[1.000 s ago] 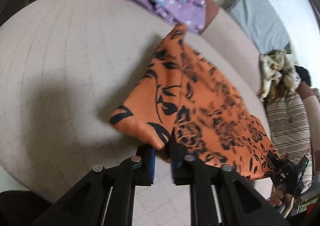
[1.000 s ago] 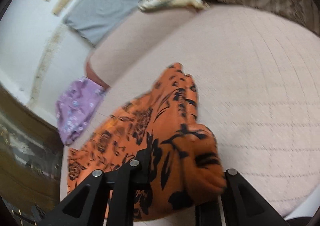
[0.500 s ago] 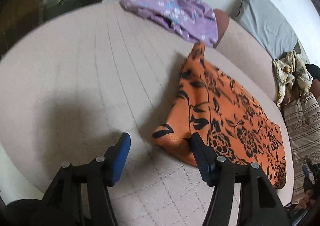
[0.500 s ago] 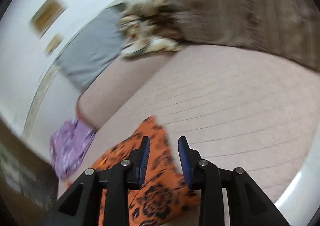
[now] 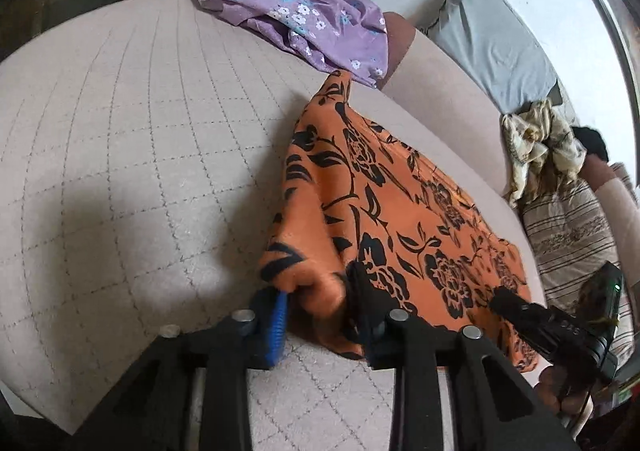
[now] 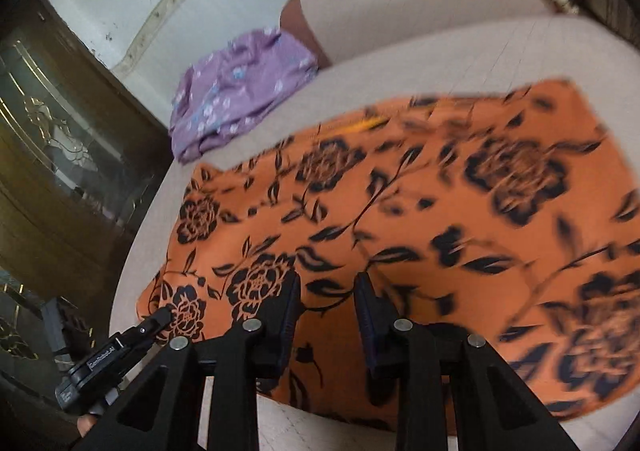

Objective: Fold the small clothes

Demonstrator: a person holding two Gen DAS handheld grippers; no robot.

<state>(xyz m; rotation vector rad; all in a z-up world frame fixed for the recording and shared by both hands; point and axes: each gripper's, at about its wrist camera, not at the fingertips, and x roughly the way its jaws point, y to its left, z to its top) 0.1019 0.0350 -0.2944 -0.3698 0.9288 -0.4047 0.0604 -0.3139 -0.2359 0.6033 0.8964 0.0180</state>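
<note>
Cloth [image 5: 384, 211] between left hand-held gripper [image 5: 316, 307] fingers.

Left gripper [image 5: 318, 305]: held low, fingers partly closed, a bunched fold of cloth between the blue pads. Right gripper [image 6: 326, 311]: held low to the right, fingers parted, pads gripping nothing visible.

A lived-in home bedroom: a quilted beige mattress [image 5: 120, 139] fills the room, a grey pillow [image 5: 492, 47] at two o'clock, a dark glass-fronted cabinet [image 6: 60, 155] at nine o'clock.
</note>
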